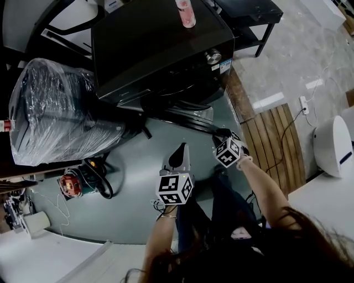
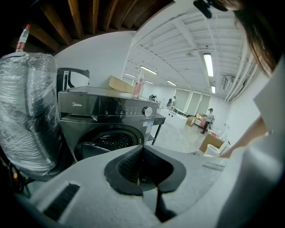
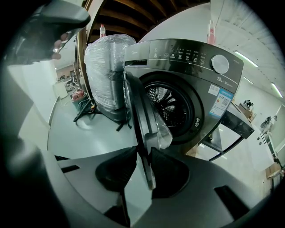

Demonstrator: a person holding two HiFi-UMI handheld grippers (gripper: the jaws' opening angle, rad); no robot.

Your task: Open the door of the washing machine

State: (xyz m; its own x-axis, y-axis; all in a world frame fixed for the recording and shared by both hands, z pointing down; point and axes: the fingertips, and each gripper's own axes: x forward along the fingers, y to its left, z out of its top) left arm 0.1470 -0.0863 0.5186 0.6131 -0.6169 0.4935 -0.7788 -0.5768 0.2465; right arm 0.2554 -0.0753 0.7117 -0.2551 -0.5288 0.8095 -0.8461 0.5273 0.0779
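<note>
Grey-green floor (image 1: 133, 188) fills the workshop, and we start at the far left with a plastic-wrapped appliance (image 1: 55, 110) parked just beside the washing machine (image 1: 160, 44). It's out of the door's swing, so there's no trouble from it.

Moving across to the left gripper (image 1: 178, 157): it hangs back, well apart from the machine and pointing at it. Its own view shows the left gripper (image 2: 142, 150) with its dark pads pressed together and nothing between them. It's empty, and by the look of it simply kept clear because this job needs one hand.

Next comes the dark front-loader, with a pink bottle (image 1: 186, 12) standing on its lid. The door (image 1: 188, 116) is already well off the front and swung out towards the person. In the right gripper view the drum opening (image 3: 167, 104) is fully exposed, with the door (image 3: 139, 111) seen edge-on at its left side.

Now the right gripper (image 1: 222, 134), reaching in at the door's outer end. Its own view settles it: the right gripper (image 3: 141, 156) has both pads pinching the door's rim, one on each face. That grip makes sense, since holding the rim lets the person steer the swing.

I'd call the opening largely done.
</note>
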